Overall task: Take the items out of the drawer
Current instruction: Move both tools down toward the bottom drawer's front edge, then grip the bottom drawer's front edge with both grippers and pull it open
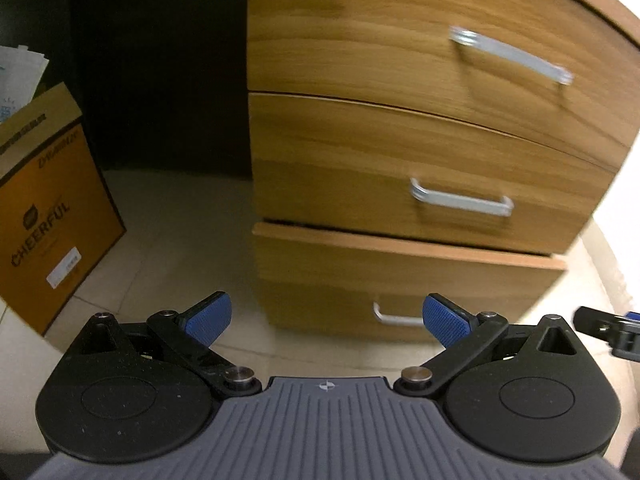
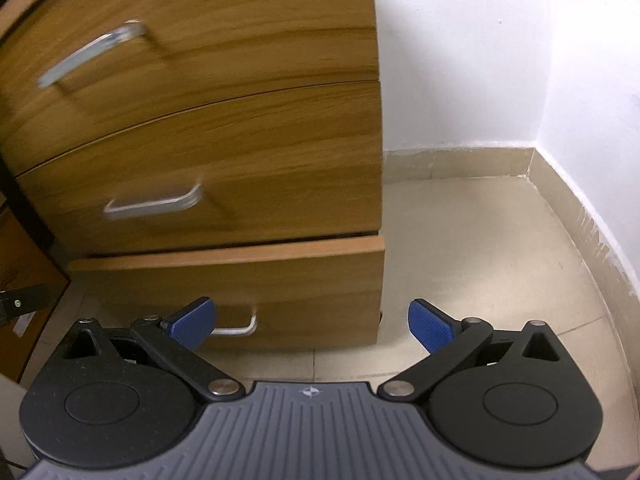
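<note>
A wooden cabinet with three drawers stands on the floor. Its bottom drawer (image 1: pixel 400 276) (image 2: pixel 240 276) sticks out a little from the cabinet front; the two above sit flush. Each drawer has a silver handle: bottom handle (image 1: pixel 394 316) (image 2: pixel 236 328), middle handle (image 1: pixel 460 198), top handle (image 1: pixel 512 56). My left gripper (image 1: pixel 326 322) is open, low in front of the bottom drawer. My right gripper (image 2: pixel 312 324) is open too, near the drawer's right corner. Nothing is between either pair of blue pads (image 1: pixel 210 318). The drawer contents are hidden.
An orange cardboard box (image 1: pixel 44 216) marked CHEERFUL stands on the tiled floor (image 2: pixel 480 240) left of the cabinet, with papers behind it. A white wall (image 2: pixel 480 60) with a skirting strip runs right of the cabinet. The right gripper's tip (image 1: pixel 608 328) shows at the left view's right edge.
</note>
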A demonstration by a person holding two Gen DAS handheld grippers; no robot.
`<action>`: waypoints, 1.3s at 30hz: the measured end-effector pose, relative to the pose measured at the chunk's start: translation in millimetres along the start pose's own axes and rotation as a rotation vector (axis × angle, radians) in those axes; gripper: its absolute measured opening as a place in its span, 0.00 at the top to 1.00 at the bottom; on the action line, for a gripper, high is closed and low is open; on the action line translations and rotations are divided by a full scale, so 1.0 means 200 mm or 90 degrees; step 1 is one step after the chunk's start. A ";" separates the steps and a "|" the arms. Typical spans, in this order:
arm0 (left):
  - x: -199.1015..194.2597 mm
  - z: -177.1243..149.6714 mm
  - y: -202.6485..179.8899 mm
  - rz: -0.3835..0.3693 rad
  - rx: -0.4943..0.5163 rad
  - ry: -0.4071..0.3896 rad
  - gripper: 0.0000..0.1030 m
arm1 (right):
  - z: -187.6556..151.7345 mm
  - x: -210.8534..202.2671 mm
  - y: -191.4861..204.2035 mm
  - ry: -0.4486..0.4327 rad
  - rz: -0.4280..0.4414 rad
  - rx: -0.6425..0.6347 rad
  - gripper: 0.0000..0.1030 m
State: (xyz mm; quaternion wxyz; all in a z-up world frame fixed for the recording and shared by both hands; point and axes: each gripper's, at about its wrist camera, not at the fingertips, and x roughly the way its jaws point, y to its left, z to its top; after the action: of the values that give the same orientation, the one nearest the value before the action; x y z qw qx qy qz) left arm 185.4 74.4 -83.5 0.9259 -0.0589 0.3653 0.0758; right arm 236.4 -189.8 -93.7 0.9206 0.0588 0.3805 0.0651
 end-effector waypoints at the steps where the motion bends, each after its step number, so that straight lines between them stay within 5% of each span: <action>1: 0.03 0.02 0.01 0.002 0.001 -0.002 0.01 | 0.01 0.03 -0.01 -0.001 -0.002 -0.001 0.00; 16: 0.48 0.22 0.19 0.002 0.033 0.015 0.11 | 0.14 0.38 -0.12 -0.008 0.024 -0.009 0.01; 26: 0.66 0.26 0.25 -0.024 0.050 0.031 0.18 | 0.18 0.55 -0.19 -0.002 0.055 -0.015 0.24; 31: 0.67 0.27 0.26 -0.048 0.051 0.026 0.22 | 0.19 0.49 -0.19 -0.001 0.056 -0.015 0.27; 39: 0.68 0.27 0.33 -0.057 -0.086 0.069 0.24 | 0.22 0.49 -0.19 0.032 0.048 0.002 0.32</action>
State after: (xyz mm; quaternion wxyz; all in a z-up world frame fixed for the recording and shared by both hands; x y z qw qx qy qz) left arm 308.1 160.8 -140.8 0.9010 -0.1418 0.4062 0.0553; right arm 338.7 -214.1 -136.1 0.9077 0.0729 0.4008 0.1006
